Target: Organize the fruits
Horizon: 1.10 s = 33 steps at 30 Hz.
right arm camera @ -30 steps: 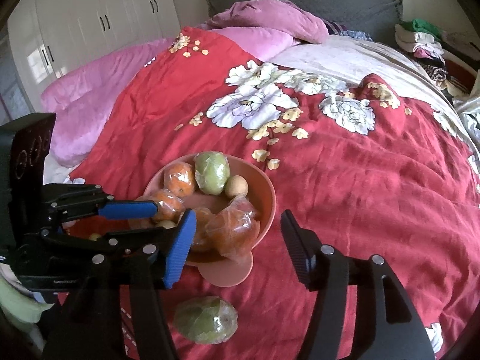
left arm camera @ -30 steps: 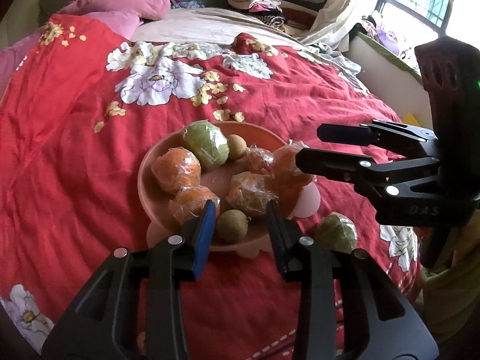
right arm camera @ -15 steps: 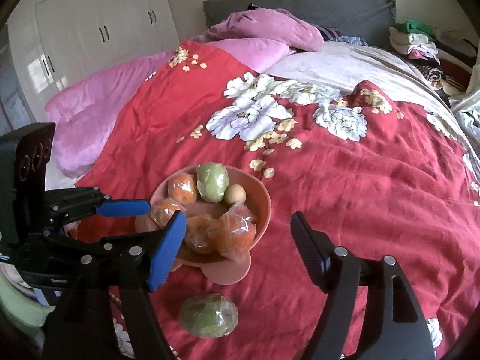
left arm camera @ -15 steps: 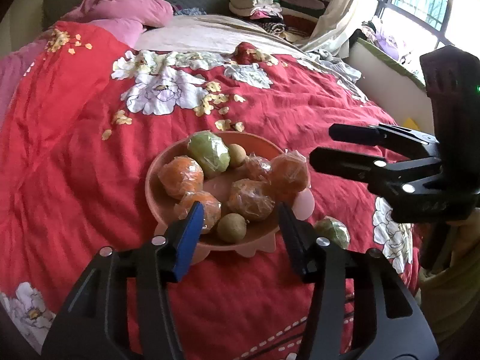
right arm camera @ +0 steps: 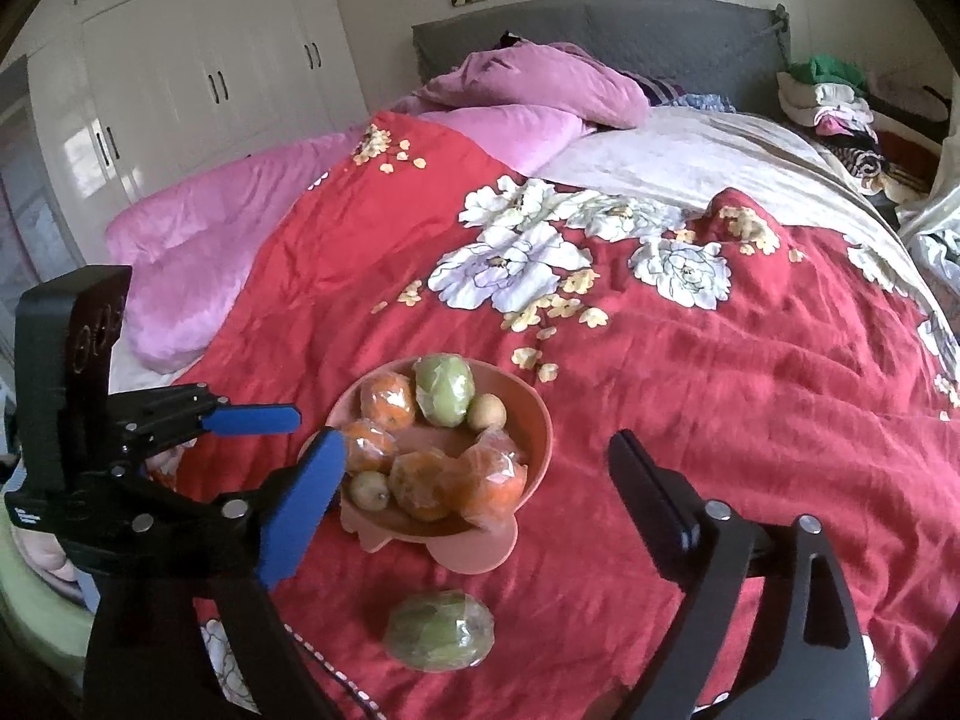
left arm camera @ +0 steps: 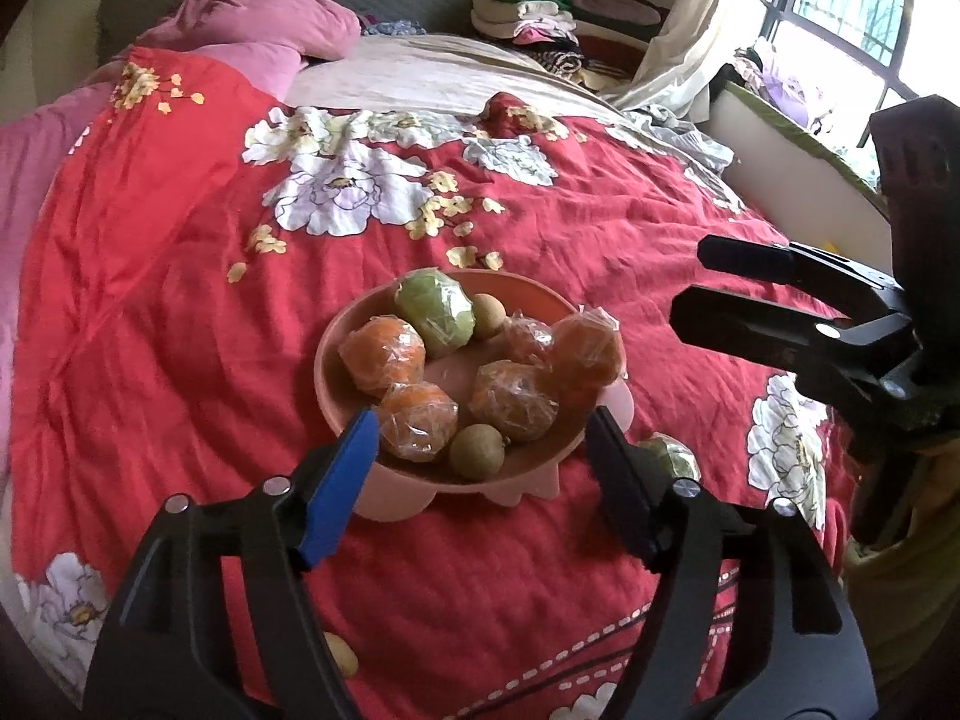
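Observation:
A pink bowl [left arm camera: 336, 396] [right arm camera: 534, 420] sits on the red floral quilt. It holds several plastic-wrapped oranges [left arm camera: 384, 354] [right arm camera: 387, 402], a wrapped green fruit [left arm camera: 435, 315] [right arm camera: 444, 390] and small brown round fruits [left arm camera: 475, 451] [right arm camera: 486, 412]. Another wrapped green fruit [right arm camera: 441, 630] lies on the quilt in front of the bowl; in the left wrist view it [left arm camera: 675, 456] peeks out behind the right finger. My left gripper [left arm camera: 483, 456] is open and empty, just short of the bowl. My right gripper [right arm camera: 474, 480] is open and empty, above and behind the loose green fruit.
The red quilt [right arm camera: 720, 390] covers the bed. Pink pillows [right arm camera: 540, 84] and a grey headboard [right arm camera: 600, 30] stand at the far end. Folded clothes [left arm camera: 528, 6] are piled at the far right. A small yellow fruit [left arm camera: 341, 654] lies near the left gripper's base.
Both grippers have pulled back and up from the bowl, and their jaws have opened wider. The fruits have not moved.

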{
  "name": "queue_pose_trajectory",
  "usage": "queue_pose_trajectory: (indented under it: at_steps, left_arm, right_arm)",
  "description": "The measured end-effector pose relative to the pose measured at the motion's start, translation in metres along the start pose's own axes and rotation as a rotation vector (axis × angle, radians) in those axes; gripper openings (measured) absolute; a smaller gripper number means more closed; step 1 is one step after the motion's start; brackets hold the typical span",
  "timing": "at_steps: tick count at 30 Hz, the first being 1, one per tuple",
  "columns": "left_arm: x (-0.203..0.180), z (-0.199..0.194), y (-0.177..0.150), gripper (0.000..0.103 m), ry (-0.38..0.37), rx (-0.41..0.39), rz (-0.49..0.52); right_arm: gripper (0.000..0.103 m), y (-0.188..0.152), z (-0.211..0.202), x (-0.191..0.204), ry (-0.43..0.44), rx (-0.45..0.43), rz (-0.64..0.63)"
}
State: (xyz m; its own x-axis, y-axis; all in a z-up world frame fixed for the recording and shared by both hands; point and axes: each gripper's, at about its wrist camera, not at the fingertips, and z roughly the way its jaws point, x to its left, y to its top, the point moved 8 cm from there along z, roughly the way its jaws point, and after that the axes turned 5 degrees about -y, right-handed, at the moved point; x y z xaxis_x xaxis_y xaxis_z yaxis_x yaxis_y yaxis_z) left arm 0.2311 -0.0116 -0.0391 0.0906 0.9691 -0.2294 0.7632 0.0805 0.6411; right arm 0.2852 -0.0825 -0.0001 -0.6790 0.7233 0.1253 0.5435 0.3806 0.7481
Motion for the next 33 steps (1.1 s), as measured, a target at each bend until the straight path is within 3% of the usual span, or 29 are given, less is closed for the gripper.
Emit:
queue_pose_trajectory:
  at_steps: [25, 33]
  left_arm:
    - [0.006, -0.027, 0.002, 0.093, 0.047, -0.052, -0.022]
    - [0.009, -0.038, 0.001, 0.093, 0.063, -0.065, -0.031]
  right_arm:
    - [0.097, 0.007, -0.024, 0.009, 0.010, -0.060, -0.014]
    - [0.098, 0.006, -0.035, 0.017, 0.011, -0.081, -0.032]
